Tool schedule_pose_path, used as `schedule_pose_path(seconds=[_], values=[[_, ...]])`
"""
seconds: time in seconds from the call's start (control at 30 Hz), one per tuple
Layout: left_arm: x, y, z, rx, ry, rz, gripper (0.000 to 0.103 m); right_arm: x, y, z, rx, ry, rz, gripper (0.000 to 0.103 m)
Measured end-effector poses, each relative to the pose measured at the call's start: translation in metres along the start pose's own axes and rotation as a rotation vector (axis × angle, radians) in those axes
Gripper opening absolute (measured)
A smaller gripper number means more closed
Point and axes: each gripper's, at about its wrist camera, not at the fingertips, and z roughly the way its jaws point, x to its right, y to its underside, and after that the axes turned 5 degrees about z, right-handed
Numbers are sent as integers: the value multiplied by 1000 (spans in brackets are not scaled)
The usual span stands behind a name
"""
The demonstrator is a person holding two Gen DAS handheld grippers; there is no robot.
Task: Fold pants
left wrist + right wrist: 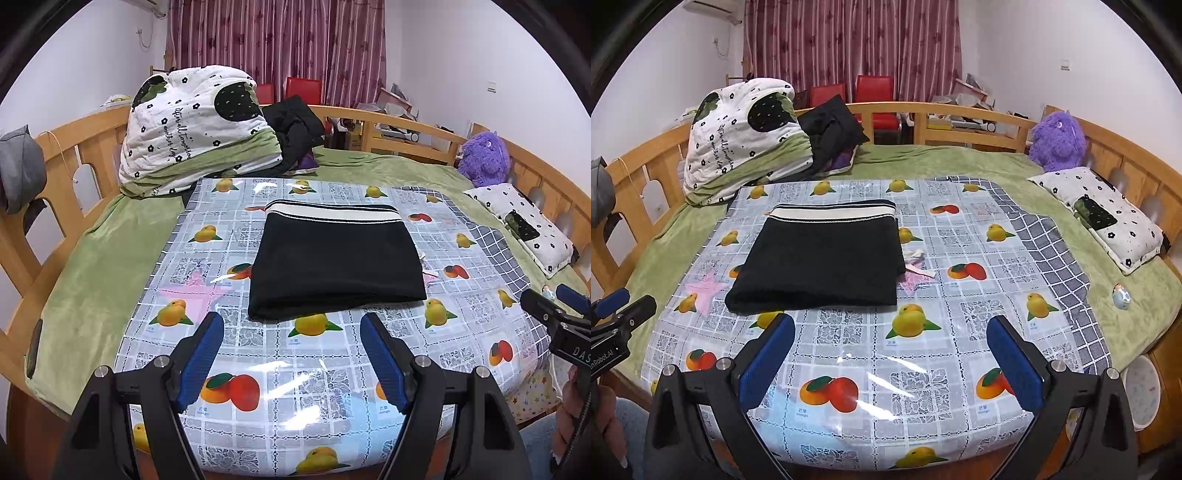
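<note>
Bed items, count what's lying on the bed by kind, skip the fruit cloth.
Folded black pants: 1
Quilt bundle: 1
Dark clothes pile: 1
Purple plush toy: 1
Pillow: 1
Small egg-shaped toy: 1
Total: 6

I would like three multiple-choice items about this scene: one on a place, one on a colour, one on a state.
1. Where do the pants lie?
A. on the fruit-print cloth
B. on the pillow
C. on a chair

2. What colour is the plush toy?
A. red
B. purple
C. yellow

3. How are the pants?
A. spread flat at full length
B. hanging from the rail
C. folded into a rectangle

Key: 1 A, fruit prints surround them; 2 B, purple fur by the bed rail; 3 C, compact block, striped waistband on top, both jaws open and empty.
</note>
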Motion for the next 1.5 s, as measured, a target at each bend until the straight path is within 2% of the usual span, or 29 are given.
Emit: schedule_pose_path(seconds=[1.5], values=[[-3,0,0,-1,3,1,75,-8,1,-4,11,4,6,102]])
